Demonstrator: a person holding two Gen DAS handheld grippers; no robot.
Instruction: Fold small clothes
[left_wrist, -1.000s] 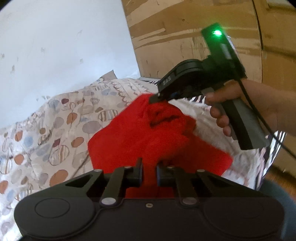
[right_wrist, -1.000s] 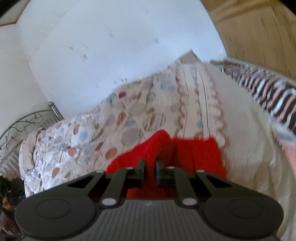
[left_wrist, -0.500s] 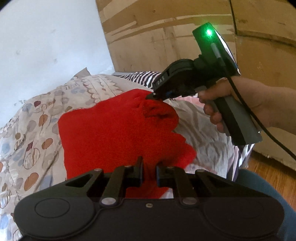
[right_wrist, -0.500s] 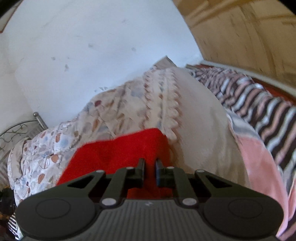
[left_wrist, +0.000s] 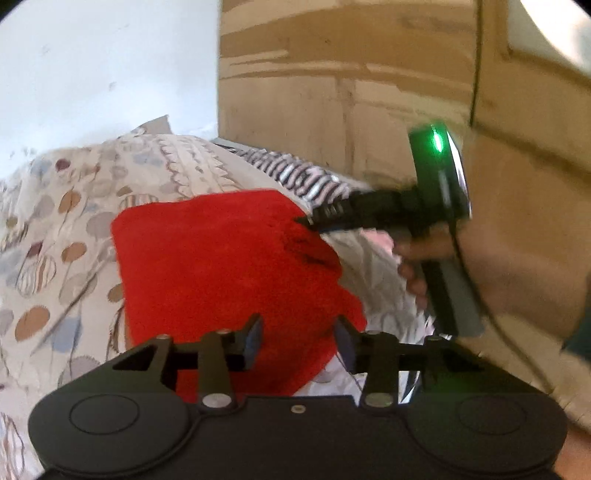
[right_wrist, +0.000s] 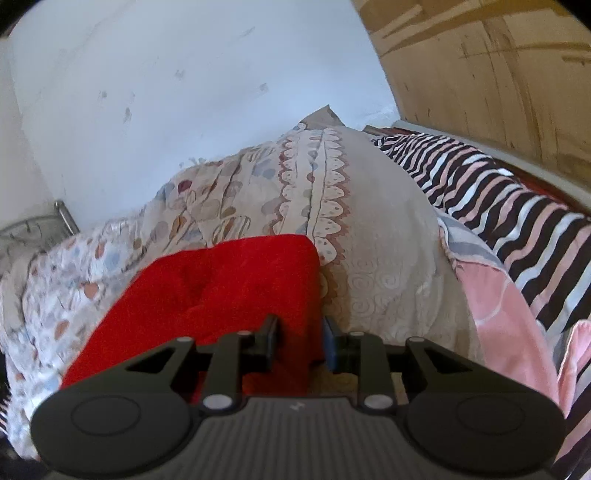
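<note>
Your red cloth (left_wrist: 229, 266) lies flat on the patterned quilt (left_wrist: 66, 236). Your left gripper (left_wrist: 297, 339) has just been opening and stands wide over the cloth's near edge, pads clear. Your right gripper (right_wrist: 300, 339) has just been opening too, jaws narrowly apart astride the cloth's corner.

One red cloth (left_wrist: 229, 266) lies on the bed, spread over one spotted quilt (left_wrist: 55, 236). One striped blanket (right_wrist: 517, 206), black, white and pink, lies at the far right. There are two grippers: the left gripper (left_wrist: 298, 341) near the cloth's near edge, and the right gripper (right_wrist: 301, 341) at its right edge. One hand (left_wrist: 480, 266) shows, at the right.
</note>
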